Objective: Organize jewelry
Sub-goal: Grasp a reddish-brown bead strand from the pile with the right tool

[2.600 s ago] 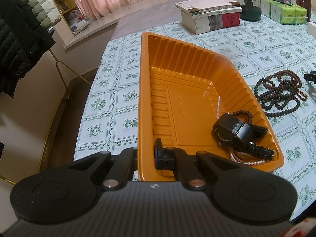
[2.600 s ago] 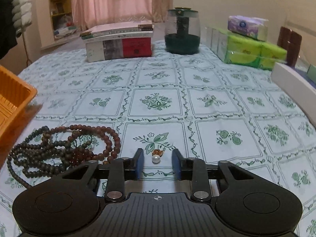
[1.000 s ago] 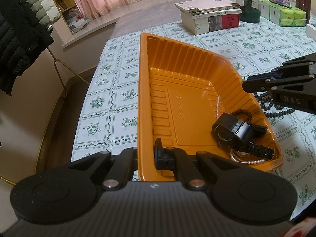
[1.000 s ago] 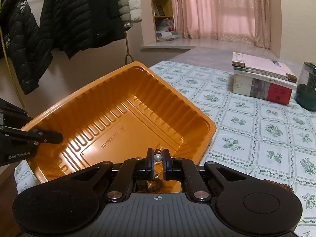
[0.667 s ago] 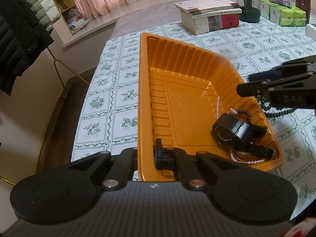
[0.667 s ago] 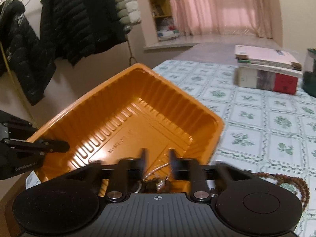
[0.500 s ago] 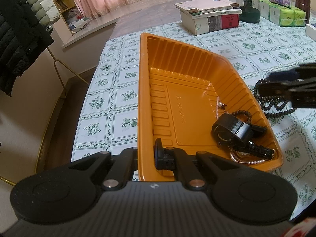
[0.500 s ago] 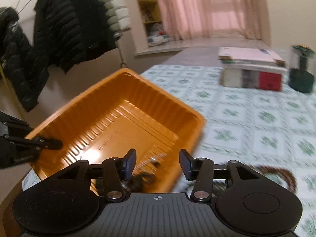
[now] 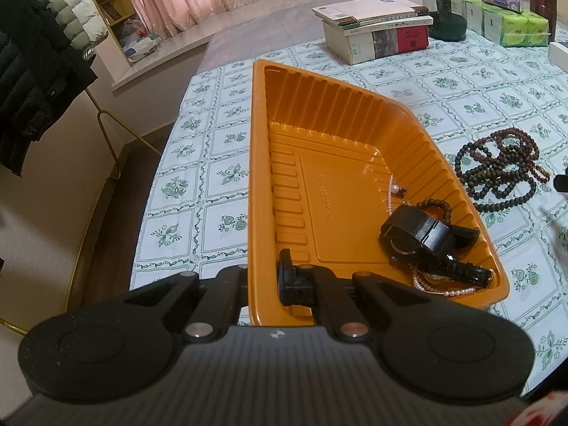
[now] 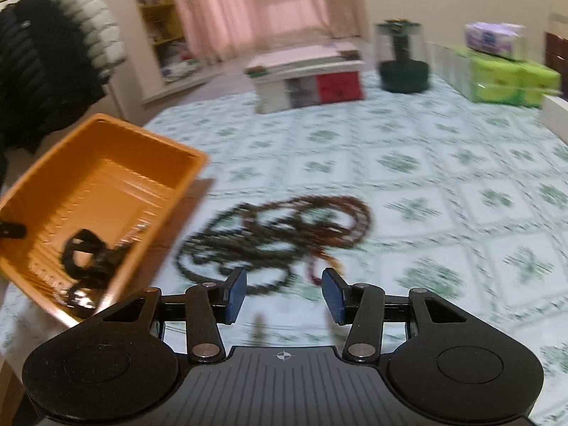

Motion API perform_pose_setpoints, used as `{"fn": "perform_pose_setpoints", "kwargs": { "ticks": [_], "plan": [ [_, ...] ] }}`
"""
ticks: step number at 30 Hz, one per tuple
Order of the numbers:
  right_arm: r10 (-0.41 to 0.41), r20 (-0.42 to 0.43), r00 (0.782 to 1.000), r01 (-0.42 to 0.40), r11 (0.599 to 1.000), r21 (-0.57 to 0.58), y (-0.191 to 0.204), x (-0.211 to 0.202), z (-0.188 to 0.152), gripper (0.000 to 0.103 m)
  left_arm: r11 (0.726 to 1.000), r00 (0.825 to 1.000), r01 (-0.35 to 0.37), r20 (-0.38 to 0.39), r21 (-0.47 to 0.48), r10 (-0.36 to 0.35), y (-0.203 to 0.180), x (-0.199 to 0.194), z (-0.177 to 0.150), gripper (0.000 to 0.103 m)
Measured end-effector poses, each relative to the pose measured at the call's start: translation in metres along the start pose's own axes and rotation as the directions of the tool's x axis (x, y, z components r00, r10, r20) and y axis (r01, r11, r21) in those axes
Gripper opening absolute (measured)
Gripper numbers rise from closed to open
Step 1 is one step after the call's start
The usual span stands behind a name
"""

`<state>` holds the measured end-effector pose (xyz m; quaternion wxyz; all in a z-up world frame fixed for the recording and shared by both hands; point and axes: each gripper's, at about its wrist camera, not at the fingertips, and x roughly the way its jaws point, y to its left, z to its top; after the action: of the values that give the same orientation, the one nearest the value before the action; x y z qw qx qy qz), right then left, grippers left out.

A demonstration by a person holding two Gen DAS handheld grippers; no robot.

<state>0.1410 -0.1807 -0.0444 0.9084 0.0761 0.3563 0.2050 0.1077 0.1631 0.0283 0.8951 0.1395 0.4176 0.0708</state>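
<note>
My left gripper is shut on the near rim of the orange tray. In the tray lie a black watch, a pearl strand, a dark bead bracelet and a small pearl earring. A pile of dark and brown bead necklaces lies on the tablecloth right of the tray. In the blurred right wrist view my right gripper is open and empty, just in front of the bead necklaces, with the tray at its left.
A stack of books, a dark green glass jar and green tissue packs stand at the table's far side. A white box edge is at the right. Coats hang on a rack beyond the table's left edge.
My right gripper carried the pearl earring over the tray, opened and dropped it in, then swung right toward the bead necklaces. The left gripper has kept its hold on the tray.
</note>
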Motion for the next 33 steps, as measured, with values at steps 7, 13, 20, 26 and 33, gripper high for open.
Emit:
{"fn": "perform_pose_setpoints", "kwargs": {
  "ticks": [7,13,20,26,33],
  "plan": [
    [-0.068,-0.004,0.998,0.068,0.997,-0.040,-0.018,0.009,0.004,0.028,1.000,1.000,-0.002,-0.003,0.003,0.002,0.000,0.000,0.001,0.003],
    [-0.086,-0.043,0.995,0.079,0.987,-0.143,-0.012,0.035,0.013,0.019,1.000,1.000,-0.004,-0.006,0.005,0.004,0.001,0.000,0.001,0.002],
    [-0.128,-0.084,0.988,0.105,0.966,-0.237,-0.005,0.054,0.010,0.006,1.000,1.000,-0.005,-0.008,0.005,0.005,0.001,0.001,0.000,0.002],
    [-0.127,-0.028,0.991,0.119,0.972,-0.205,-0.005,0.031,0.016,0.006,1.000,1.000,-0.005,-0.007,0.005,0.005,0.001,0.001,0.000,0.002],
    [-0.094,0.074,0.993,0.106,0.980,-0.168,-0.004,-0.016,0.042,0.006,1.000,1.000,-0.004,-0.003,0.004,0.004,0.001,0.000,0.000,0.003]
  ]
}}
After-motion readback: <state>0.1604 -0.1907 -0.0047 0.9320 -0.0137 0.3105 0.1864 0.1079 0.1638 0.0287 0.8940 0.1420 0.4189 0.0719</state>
